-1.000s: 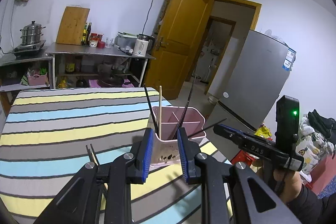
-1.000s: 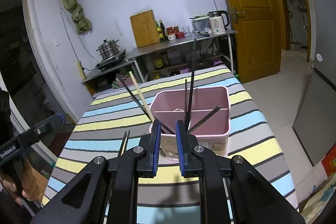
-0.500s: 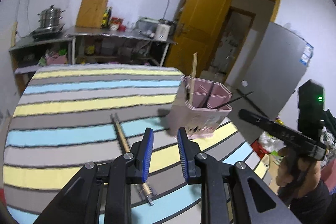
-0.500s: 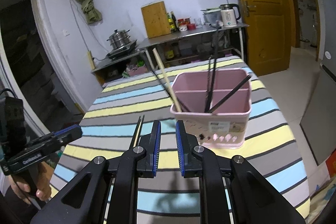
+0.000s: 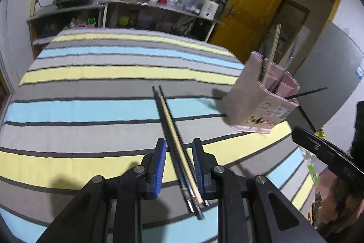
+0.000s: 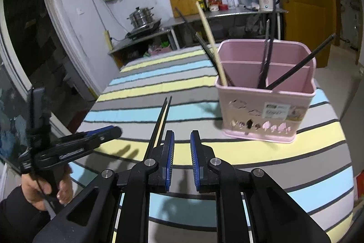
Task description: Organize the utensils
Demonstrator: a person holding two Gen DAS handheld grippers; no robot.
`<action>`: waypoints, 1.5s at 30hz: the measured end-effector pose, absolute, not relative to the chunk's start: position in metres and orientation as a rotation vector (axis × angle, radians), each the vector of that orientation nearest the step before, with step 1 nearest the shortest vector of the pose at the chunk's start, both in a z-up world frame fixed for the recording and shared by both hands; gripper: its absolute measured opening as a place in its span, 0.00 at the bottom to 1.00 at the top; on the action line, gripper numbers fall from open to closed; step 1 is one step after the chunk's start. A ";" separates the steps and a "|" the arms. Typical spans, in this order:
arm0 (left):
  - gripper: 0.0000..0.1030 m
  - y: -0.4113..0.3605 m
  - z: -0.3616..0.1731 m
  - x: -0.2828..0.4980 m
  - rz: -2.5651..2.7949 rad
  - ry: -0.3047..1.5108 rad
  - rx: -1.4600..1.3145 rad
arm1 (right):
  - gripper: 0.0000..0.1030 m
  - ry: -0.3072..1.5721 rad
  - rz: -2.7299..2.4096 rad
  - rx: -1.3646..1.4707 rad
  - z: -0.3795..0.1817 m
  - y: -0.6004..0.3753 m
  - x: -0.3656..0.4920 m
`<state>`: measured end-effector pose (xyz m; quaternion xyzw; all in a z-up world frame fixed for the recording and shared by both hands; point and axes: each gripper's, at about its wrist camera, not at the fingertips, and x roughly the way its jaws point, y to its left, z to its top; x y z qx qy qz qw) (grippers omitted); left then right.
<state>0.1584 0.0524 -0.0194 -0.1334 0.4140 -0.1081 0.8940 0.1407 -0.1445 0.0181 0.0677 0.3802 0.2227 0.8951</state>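
A black chopstick and a wooden chopstick lie side by side on the striped tablecloth. My left gripper is open, its fingers on either side of the pair near their thick ends. The pair also shows in the right wrist view, left of my right gripper, which is open and empty above the cloth. A pink utensil holder stands at the right with several chopsticks in its compartments; it also shows in the left wrist view.
The table's right edge runs just past the holder, with the floor, a yellow door and a grey fridge beyond. A steel counter with a pot, cutting board and kettle stands behind the table.
My left gripper has swung left away from the holder and come down over the pair of chopsticks on the cloth. My right gripper has pulled back and left from the holder.
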 end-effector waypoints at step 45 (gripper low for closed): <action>0.24 0.064 -0.077 0.196 0.014 0.949 -0.156 | 0.14 0.896 0.533 0.125 -0.032 -0.110 0.177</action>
